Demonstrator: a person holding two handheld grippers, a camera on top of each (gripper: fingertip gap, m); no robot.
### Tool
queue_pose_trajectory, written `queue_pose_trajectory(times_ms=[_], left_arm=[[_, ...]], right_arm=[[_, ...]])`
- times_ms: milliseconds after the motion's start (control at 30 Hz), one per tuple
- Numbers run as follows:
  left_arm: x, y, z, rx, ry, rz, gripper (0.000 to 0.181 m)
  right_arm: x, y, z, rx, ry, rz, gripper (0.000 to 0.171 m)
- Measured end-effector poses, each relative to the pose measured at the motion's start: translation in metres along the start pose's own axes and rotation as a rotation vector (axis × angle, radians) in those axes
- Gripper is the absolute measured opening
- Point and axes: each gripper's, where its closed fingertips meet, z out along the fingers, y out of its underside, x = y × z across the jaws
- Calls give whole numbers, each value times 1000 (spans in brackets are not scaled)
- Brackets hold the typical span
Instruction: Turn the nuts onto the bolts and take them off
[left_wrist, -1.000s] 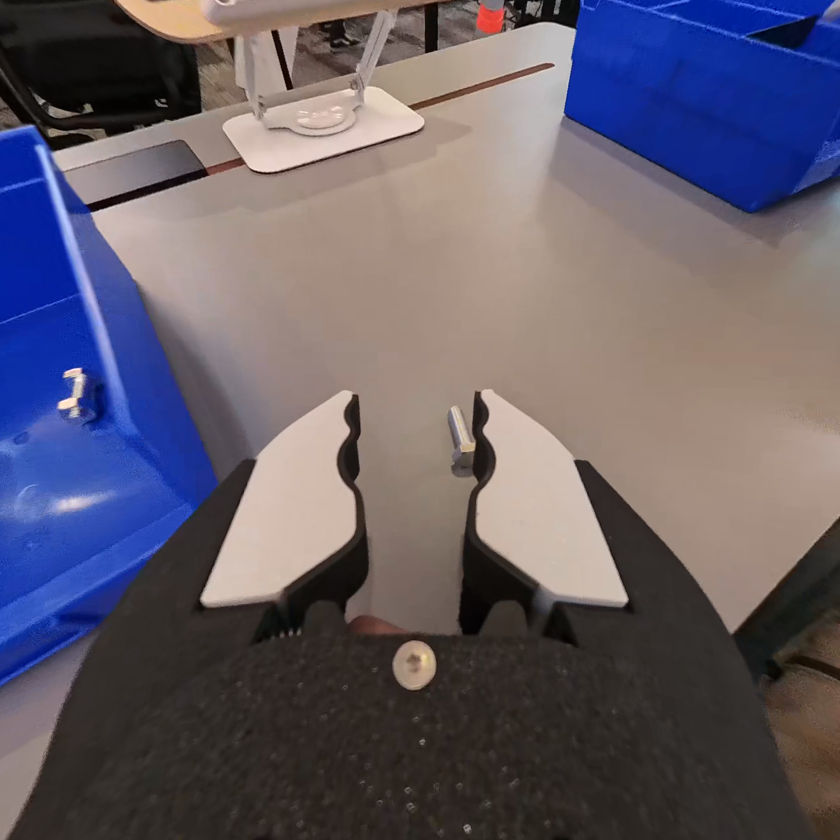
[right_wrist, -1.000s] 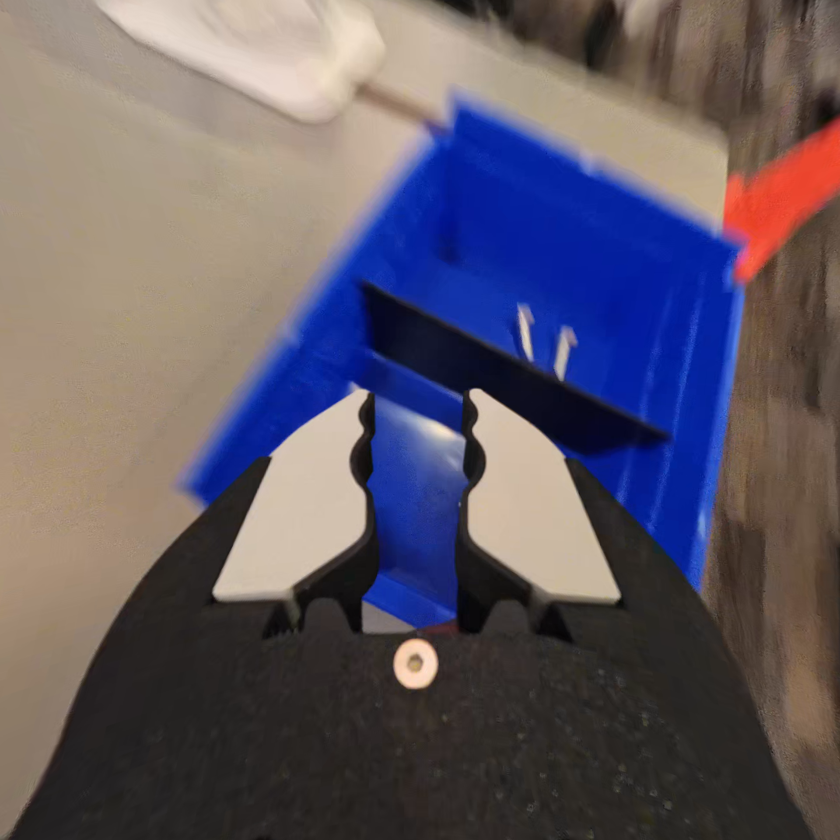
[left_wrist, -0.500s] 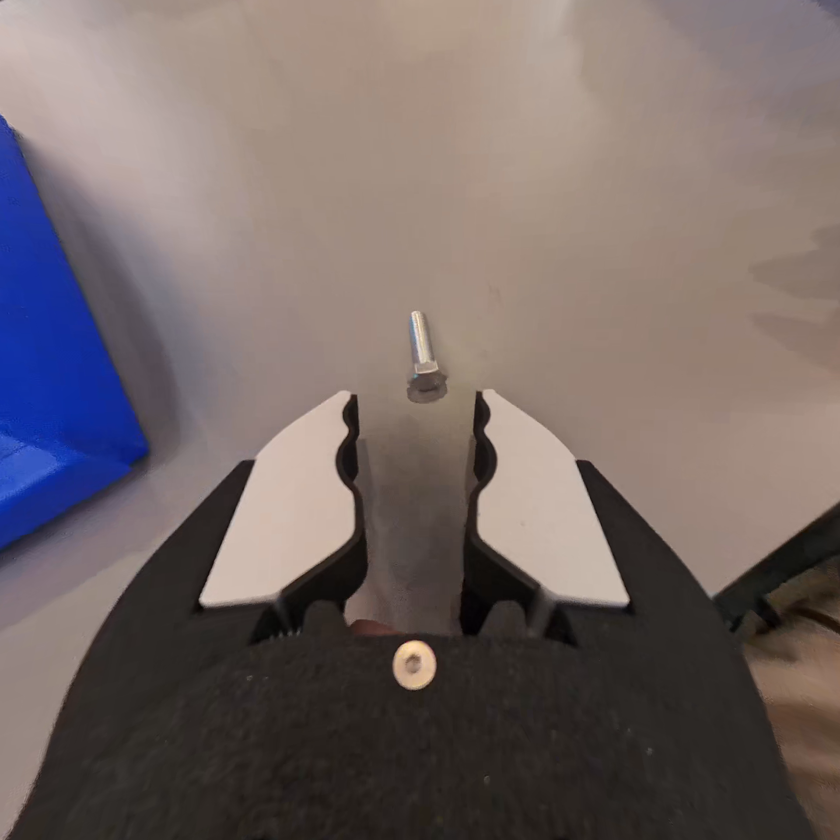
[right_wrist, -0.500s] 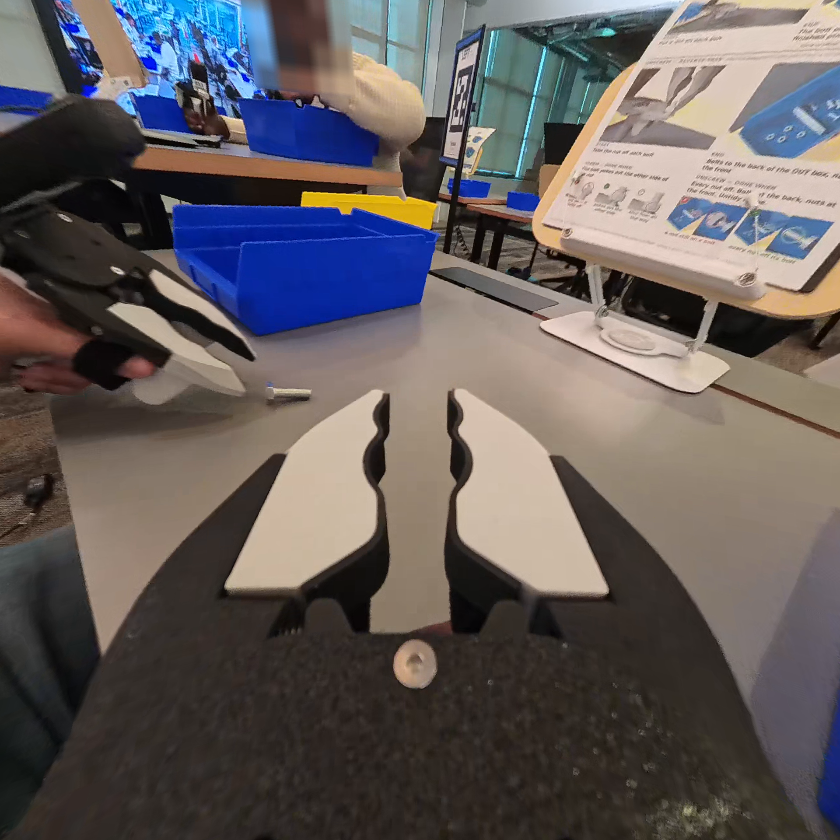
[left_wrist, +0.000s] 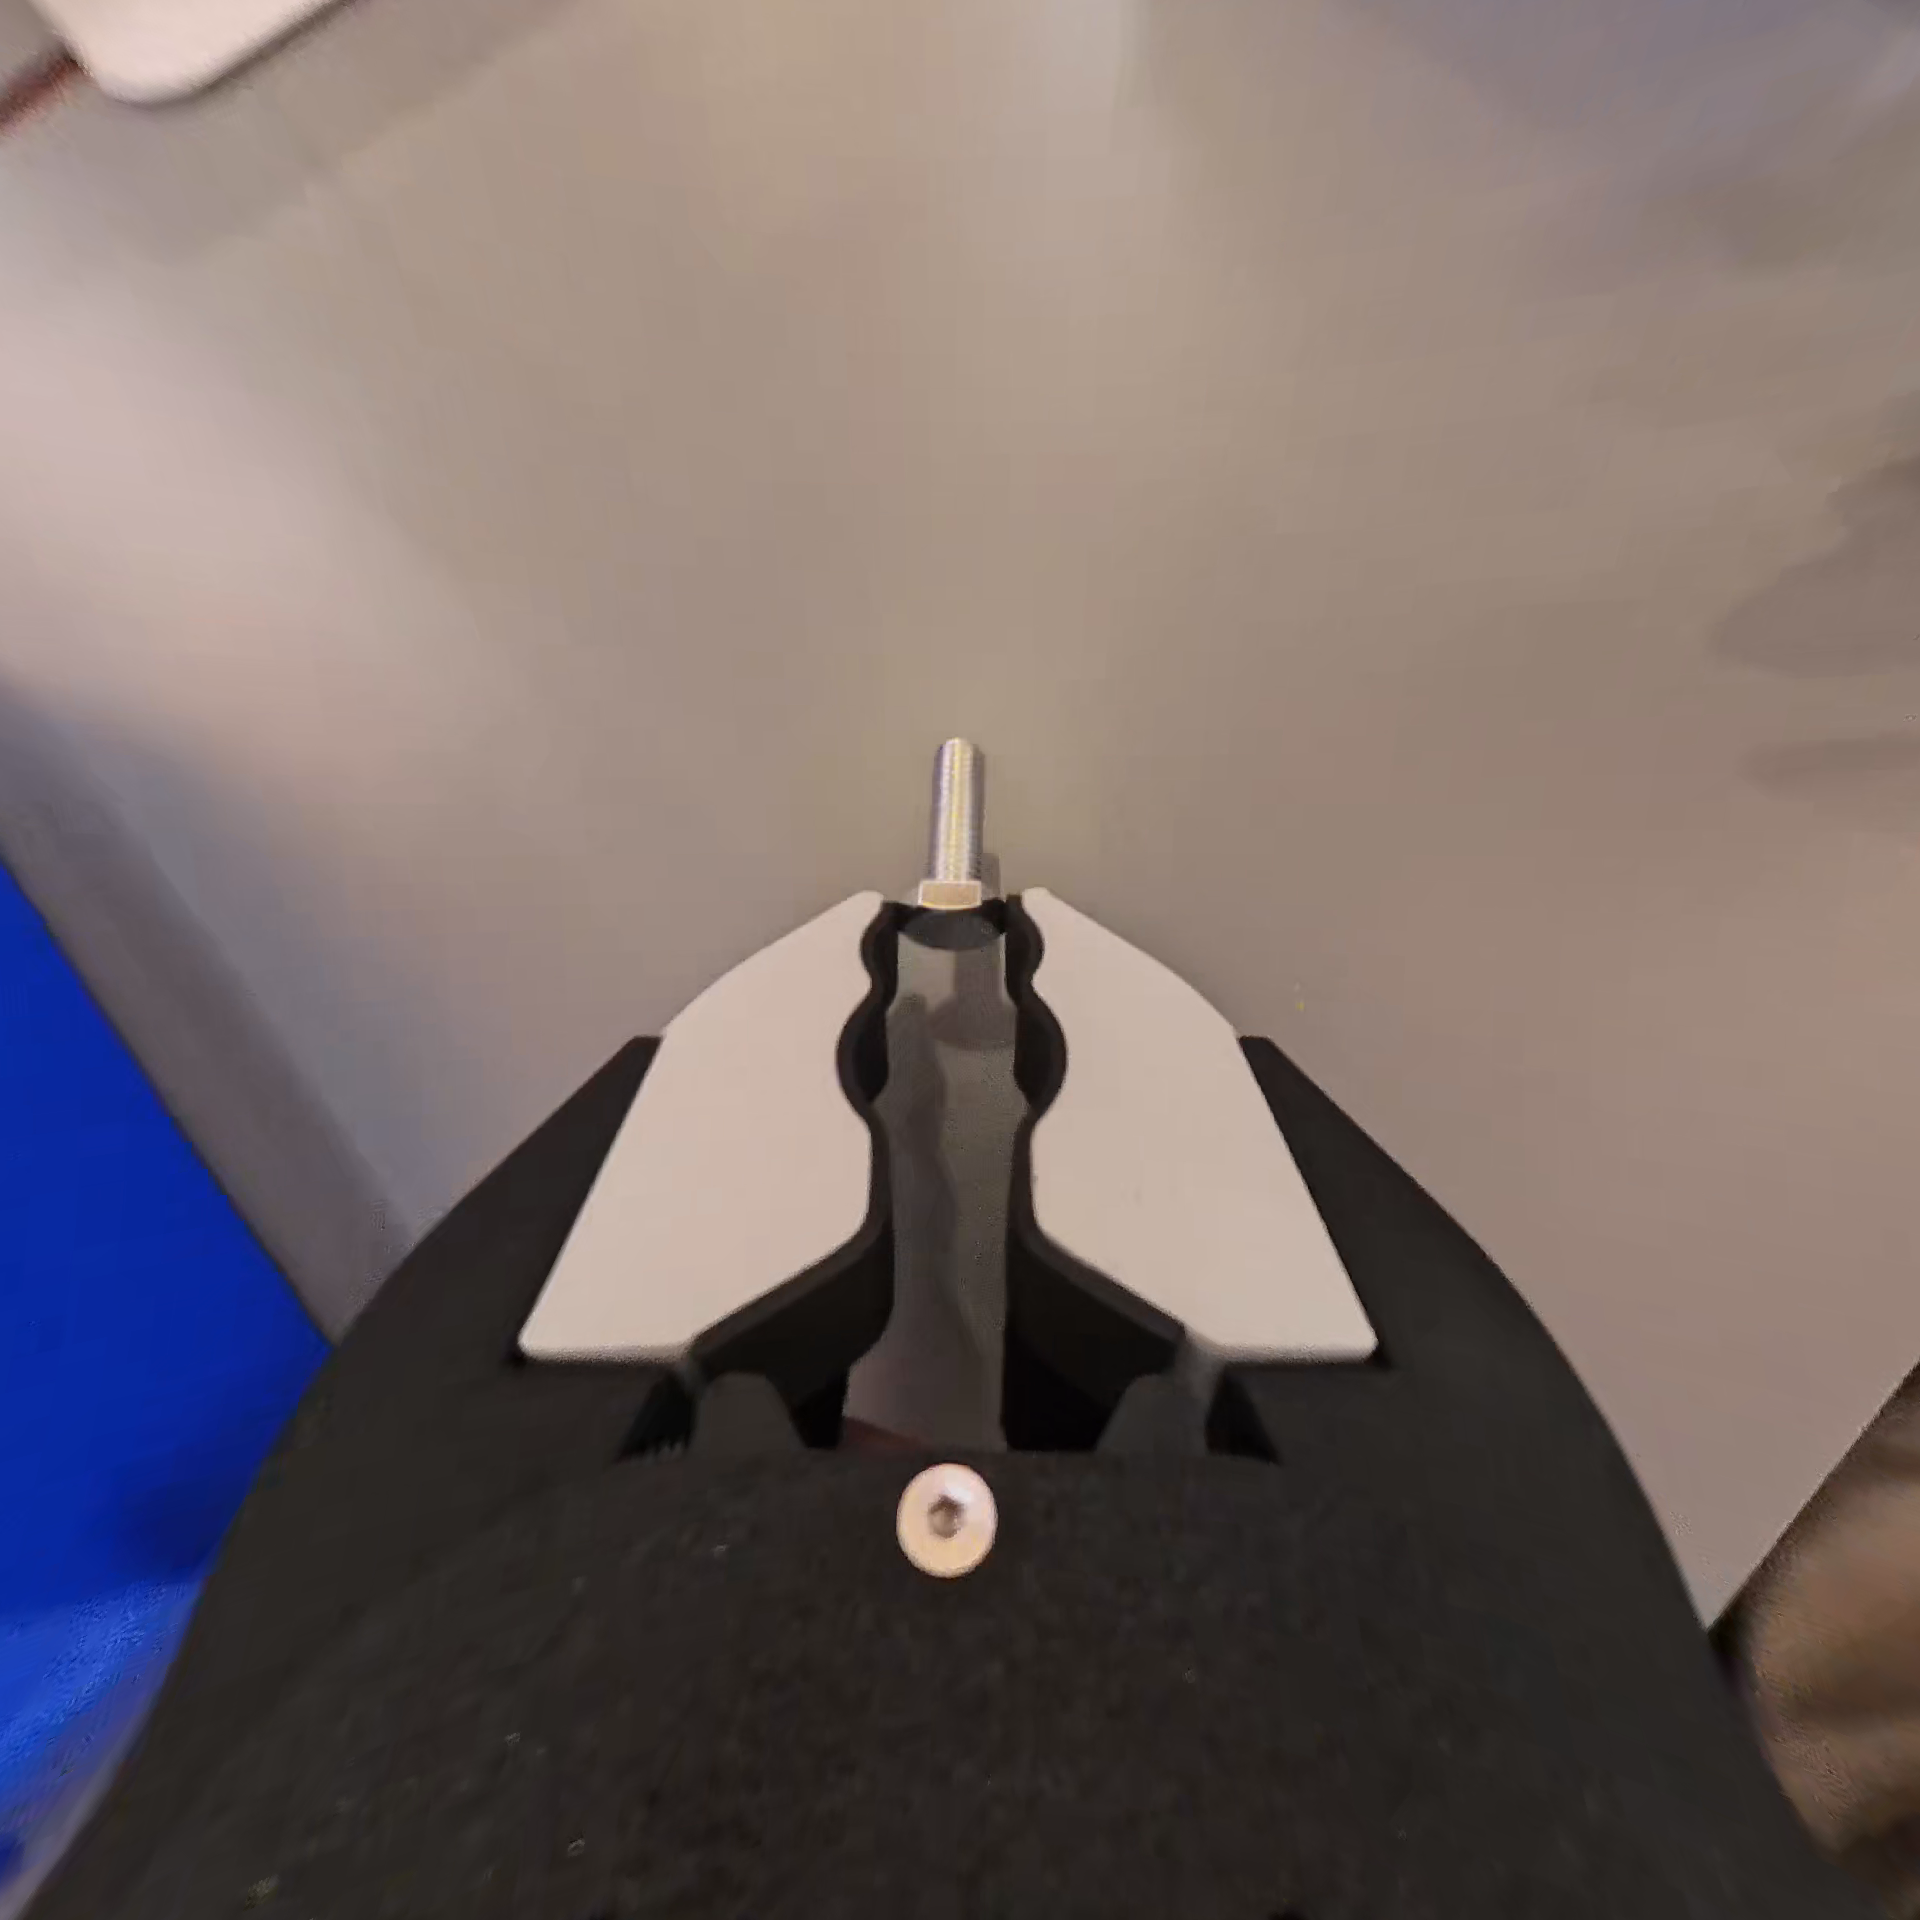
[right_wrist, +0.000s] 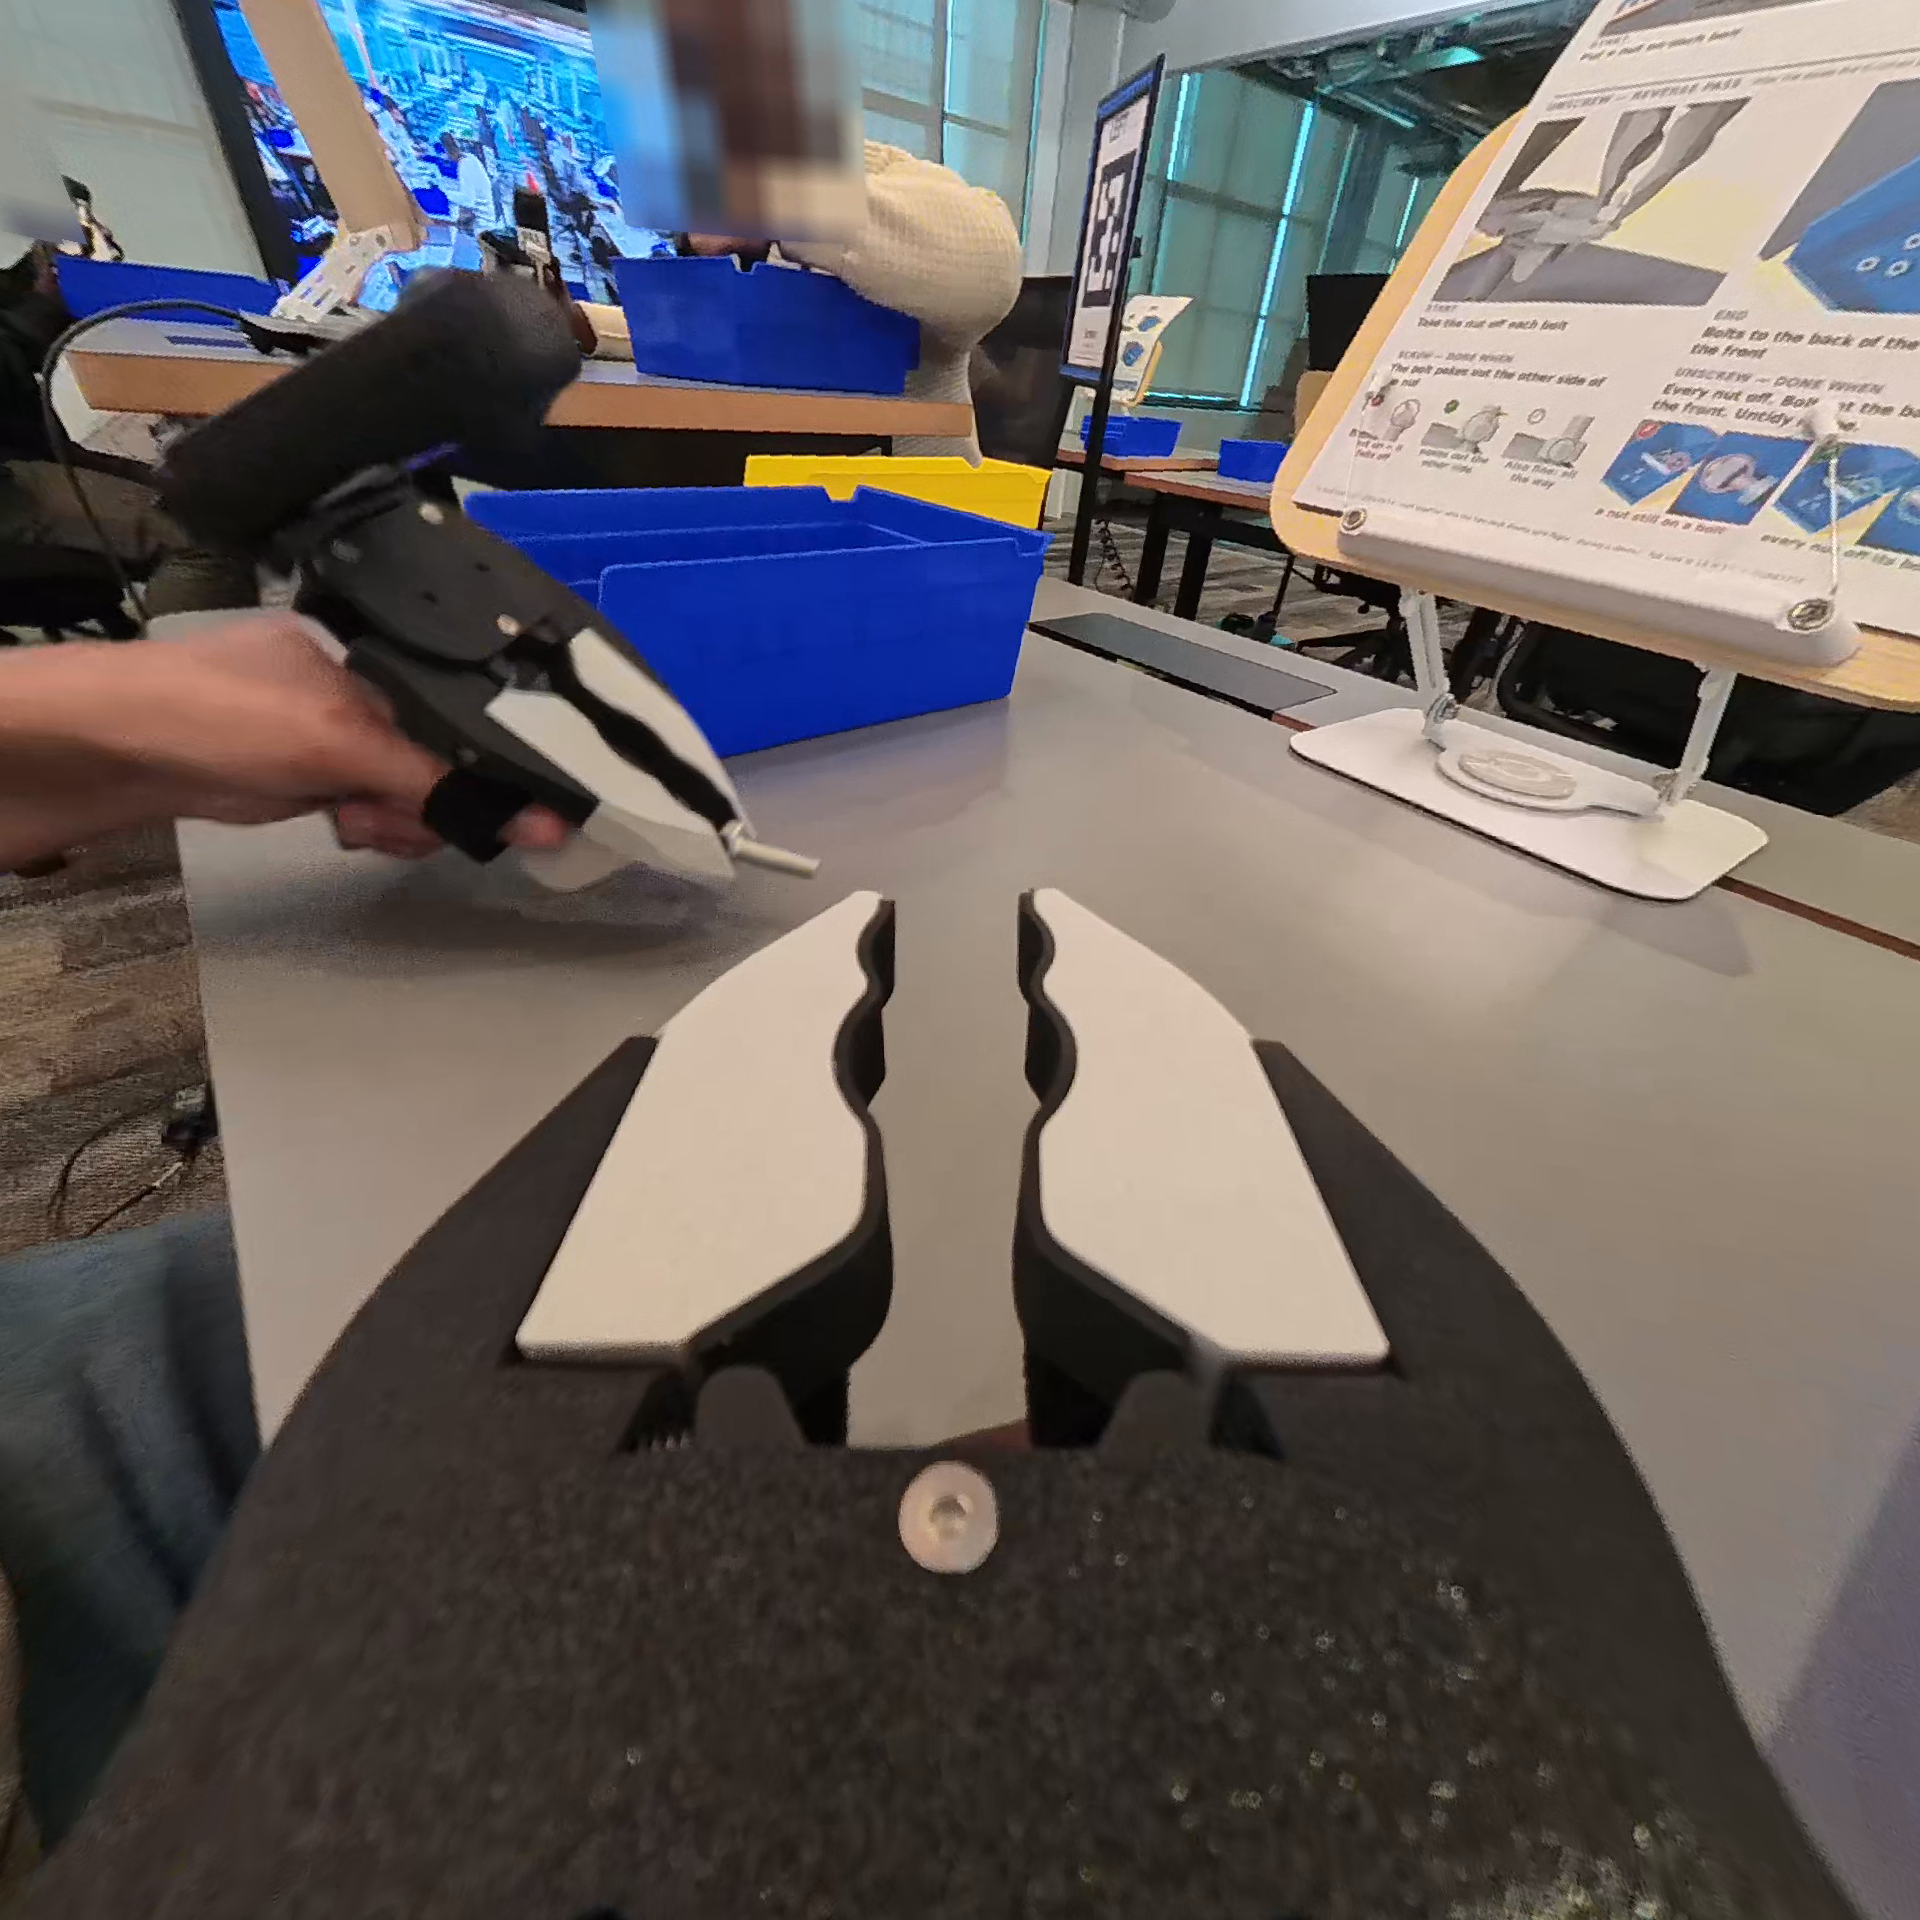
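Grey table (left_wrist: 1247, 520): bolt (left_wrist: 956, 805) head pinched at left claw (left_wrist: 951, 904) tips.

Bolt (left_wrist: 957, 821) at left gripper (left_wrist: 951, 902) tips: bright shiny metal, threaded shank. Fingers (left_wrist: 727, 1143): matt pale-grey faces, black rough-grained body. Table (right_wrist: 1455, 1091) ahead of jaws: smooth grey, faint sheen. Bin (right_wrist: 810, 613) beyond: glossy blue plastic

The grey table (left_wrist: 1247, 520) is looked steeply down on from close above by the left wrist view, past its own fingertips, whereas it is crossed low and nearly level by the right wrist view, where the left gripper (right_wrist: 727, 847) and bolt (right_wrist: 774, 858), shared with the first, are seen ahead-left of the claw.
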Motion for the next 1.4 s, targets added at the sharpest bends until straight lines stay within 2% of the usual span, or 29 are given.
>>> queue_pose_trajectory(times_ms=[33,100,200,367,533,667,767,833,933,1100,1167,1233,1300,1400], left_arm=[[0,-13,-1,46,41,39,19],[6,-45,-8,180,168,169,19],[14,-79,-19,265,322,366,19],[26,-116,-30,286,457,531,19],[40,-123,-26,285,539,595,19],[42,-119,-17,254,552,625,19],[40,-113,-10,223,547,643,19],[42,-112,-8,226,562,638,19],[43,-111,-5,227,571,643,19],[39,-124,-4,356,510,597,20],[33,-133,-7,459,433,559,28],[23,-141,-11,566,323,488,34],[7,-147,-13,659,167,371,48],[-18,-139,-10,717,-69,183,54]], right_arm=[[1,-1,2,1,-9,-8,22],[3,-4,7,-5,-59,-19,22],[1,-18,16,-9,-175,-42,24],[-2,-27,41,-97,-312,-142,40],[-6,-25,65,-122,-406,-175,31],[-5,-14,77,-160,-430,-178,31],[-6,-10,81,-160,-438,-184,25],[-5,-7,81,-164,-440,-196,11],[-5,-2,81,-171,-447,-229,10],[4,-8,81,-132,-395,-237,10],[10,-12,81,-122,-357,-226,10],[19,-14,79,-121,-291,-215,10],[30,-19,75,-111,-197,-166,10],[44,-21,64,-75,-37,-29,10]])
